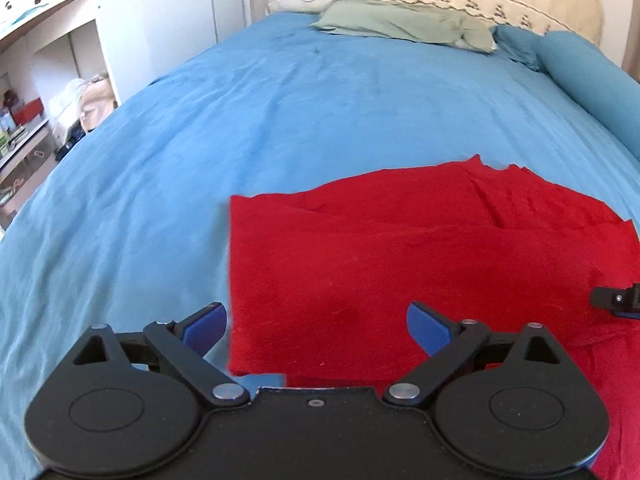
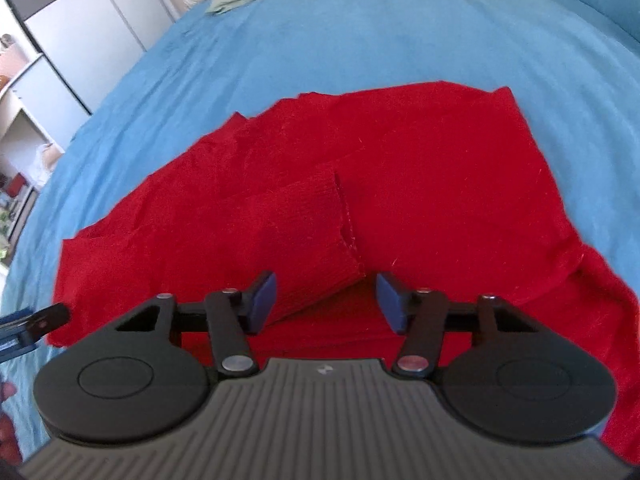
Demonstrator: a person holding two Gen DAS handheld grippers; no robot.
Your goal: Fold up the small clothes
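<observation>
Left tongs [image 1: 316, 326] were spread wide w/ nothing between, over the near left edge of the red garment [image 1: 400, 264], prob. lined up to take that edge. Right tongs [image 2: 326, 300] stood part-open astride a ribbed cuff [image 2: 312, 236], pads not pressing yet. Garment lay part-folded on the blue bed [image 1: 200, 120], pillows [image 1: 400, 20] far beyond.

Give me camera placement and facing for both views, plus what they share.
Left wrist: on the left gripper, angled down over the left edge of the red garment on the blue bed; own open fingers show, the right gripper's tip at far right.
Right wrist: on the right gripper, angled down at the garment's ribbed cuff; own fingers show, apart.
Shared: garment, bed, green pillow.
</observation>
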